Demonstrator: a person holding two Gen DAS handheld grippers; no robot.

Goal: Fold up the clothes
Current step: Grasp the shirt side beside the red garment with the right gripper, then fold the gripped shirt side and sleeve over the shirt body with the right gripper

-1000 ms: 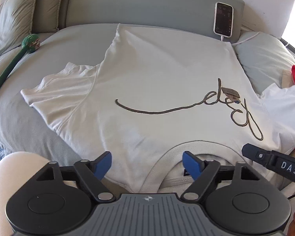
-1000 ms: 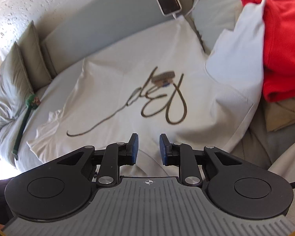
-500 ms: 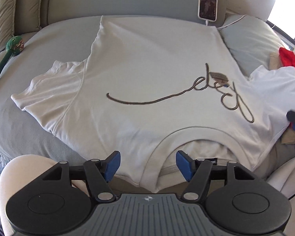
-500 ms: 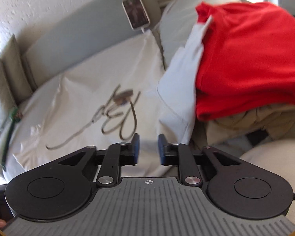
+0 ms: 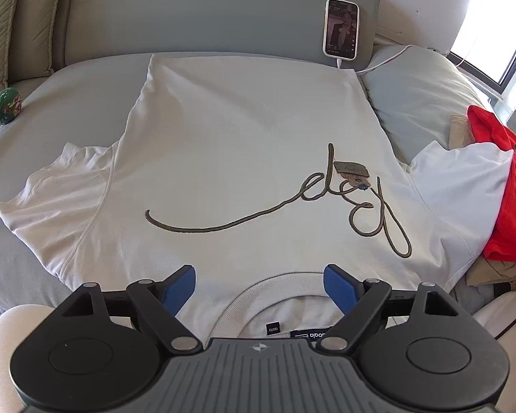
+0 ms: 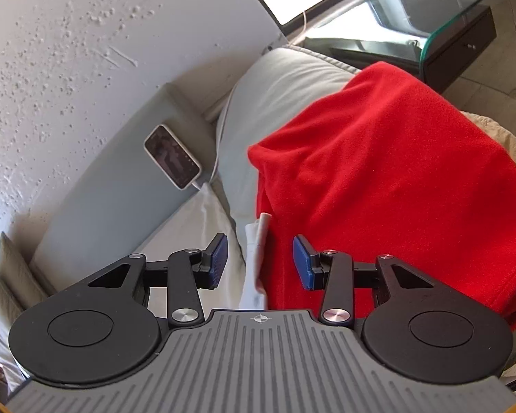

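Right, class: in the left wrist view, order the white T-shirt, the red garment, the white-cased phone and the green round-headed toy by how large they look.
1. White T-shirt
2. Red garment
3. White-cased phone and green round-headed toy: too alike to rank, and the toy runs out of frame.

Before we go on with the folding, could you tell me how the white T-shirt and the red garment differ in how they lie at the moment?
The white T-shirt is spread flat, sleeves out and collar nearest the left gripper; the red garment sits heaped on a pile beside it. The T-shirt carries looping script; the red garment looks plain. One T-shirt sleeve lies against the red garment, between the right gripper's opening jaws. Neither is gripped.
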